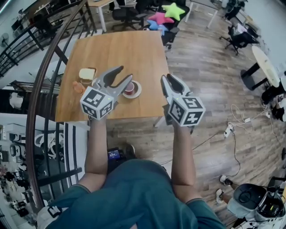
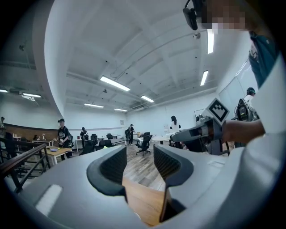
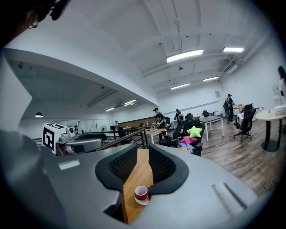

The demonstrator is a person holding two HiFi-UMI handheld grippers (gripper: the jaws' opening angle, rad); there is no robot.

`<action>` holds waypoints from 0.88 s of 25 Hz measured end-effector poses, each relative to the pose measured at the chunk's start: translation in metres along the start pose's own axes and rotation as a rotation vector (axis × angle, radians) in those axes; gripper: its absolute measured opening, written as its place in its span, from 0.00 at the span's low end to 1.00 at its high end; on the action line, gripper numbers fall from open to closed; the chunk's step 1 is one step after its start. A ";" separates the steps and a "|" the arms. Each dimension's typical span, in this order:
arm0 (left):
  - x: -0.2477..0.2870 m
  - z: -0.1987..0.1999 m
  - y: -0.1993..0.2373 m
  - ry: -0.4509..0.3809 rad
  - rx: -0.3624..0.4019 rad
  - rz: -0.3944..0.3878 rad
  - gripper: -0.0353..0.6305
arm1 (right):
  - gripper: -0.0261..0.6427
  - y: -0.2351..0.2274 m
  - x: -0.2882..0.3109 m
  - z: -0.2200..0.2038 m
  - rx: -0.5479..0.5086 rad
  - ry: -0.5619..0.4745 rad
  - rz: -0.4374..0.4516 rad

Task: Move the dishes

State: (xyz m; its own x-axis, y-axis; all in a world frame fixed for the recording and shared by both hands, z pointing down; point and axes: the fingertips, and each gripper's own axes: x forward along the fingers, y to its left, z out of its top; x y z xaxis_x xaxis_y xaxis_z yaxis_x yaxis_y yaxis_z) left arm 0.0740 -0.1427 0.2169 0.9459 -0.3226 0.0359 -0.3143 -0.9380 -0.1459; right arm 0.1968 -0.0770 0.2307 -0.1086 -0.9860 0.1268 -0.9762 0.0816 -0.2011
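Cup [image 1: 129, 86] on saucer [image 1: 138, 91] sits by the table's [image 1: 120, 49] near edge; left gripper [image 1: 125, 73] and right gripper [image 1: 168, 78] (both empty) hover there, jaws spread.

Showing a wooden worktop [image 1: 116, 58] standing beside a curved dark railing [image 1: 41, 74], carrying a slice of bread [image 1: 87, 74] near its left edge; lying beyond its far end, bright star cushions [image 1: 173, 11]; trailing over the plank floor at right, a white power strip [image 1: 229, 129].

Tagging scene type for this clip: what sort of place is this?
Probably an open-plan office or lab space, not a home: office chairs and desks on wood flooring, strip ceiling lights, and a black railing beside the wooden table.
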 end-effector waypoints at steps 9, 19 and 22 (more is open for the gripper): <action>0.020 -0.015 0.044 -0.045 -0.045 -0.068 0.33 | 0.14 -0.003 0.037 0.001 -0.024 0.027 -0.089; 0.022 -0.022 0.082 -0.052 -0.086 -0.054 0.32 | 0.14 0.004 0.069 0.004 -0.039 0.066 -0.089; 0.028 -0.022 0.090 -0.042 -0.085 -0.035 0.32 | 0.14 -0.001 0.084 0.009 -0.038 0.072 -0.061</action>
State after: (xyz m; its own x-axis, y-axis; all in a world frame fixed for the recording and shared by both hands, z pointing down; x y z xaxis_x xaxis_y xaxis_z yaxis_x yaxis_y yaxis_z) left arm 0.0703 -0.2394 0.2269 0.9584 -0.2854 -0.0027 -0.2850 -0.9566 -0.0612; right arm 0.1904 -0.1612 0.2329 -0.0604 -0.9763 0.2077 -0.9877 0.0284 -0.1540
